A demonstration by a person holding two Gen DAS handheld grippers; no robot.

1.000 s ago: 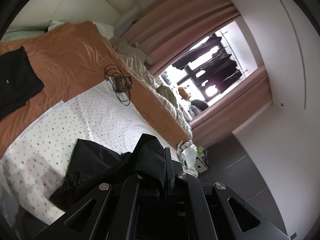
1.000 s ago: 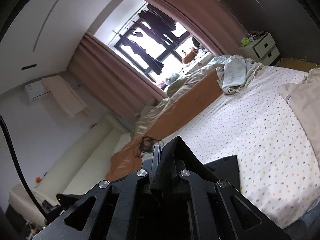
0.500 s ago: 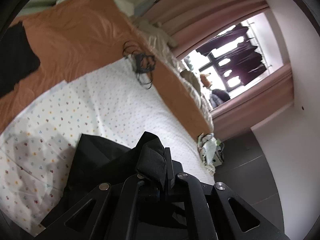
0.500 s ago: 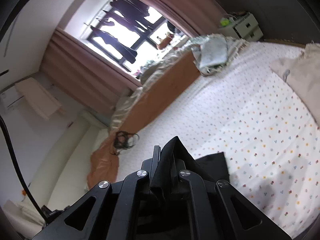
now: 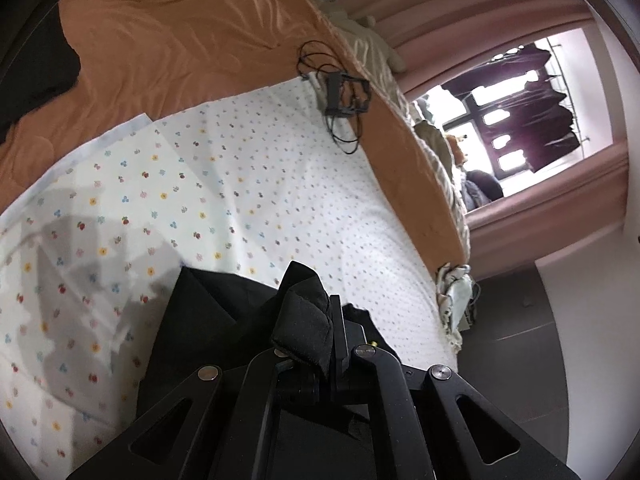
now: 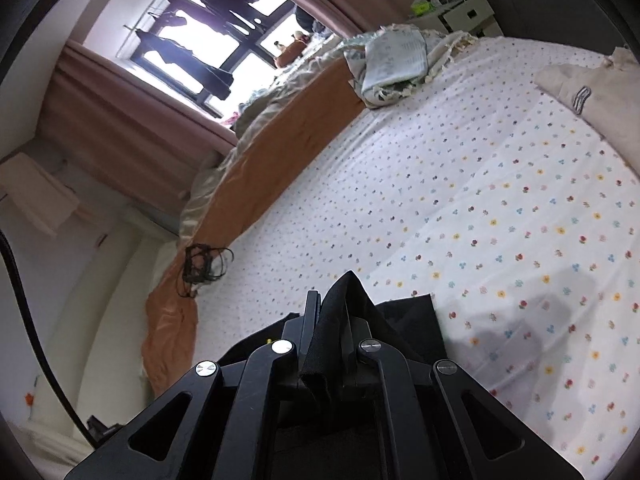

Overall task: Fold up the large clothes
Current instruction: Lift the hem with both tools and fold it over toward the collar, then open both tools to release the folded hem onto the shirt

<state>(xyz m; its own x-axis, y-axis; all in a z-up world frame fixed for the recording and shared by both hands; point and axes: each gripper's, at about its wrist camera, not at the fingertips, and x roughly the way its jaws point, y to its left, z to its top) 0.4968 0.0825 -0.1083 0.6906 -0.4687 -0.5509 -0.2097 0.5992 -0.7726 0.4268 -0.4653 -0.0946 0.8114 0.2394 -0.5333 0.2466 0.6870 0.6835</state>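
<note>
A black garment (image 5: 208, 320) hangs from both grippers over a white flower-print sheet (image 5: 208, 184). My left gripper (image 5: 316, 320) is shut on a bunched edge of it, which sticks up between the jaws. My right gripper (image 6: 332, 320) is shut on another edge of the same black garment (image 6: 408, 328), folded into a peak between the jaws. The cloth drapes down below both grippers and its lower part is hidden by them.
An orange blanket (image 5: 168, 40) lies beyond the sheet, with a black cable tangle (image 5: 340, 92) at its edge. Another dark garment (image 5: 32, 72) lies at far left. A beige garment (image 6: 592, 96) and a crumpled blanket (image 6: 396, 60) lie at the right. Window and pink curtains behind.
Both grippers have tilted and dropped toward the bed with the black garment still held. The sheet now fills more of each view and the garment hangs closer to it.
</note>
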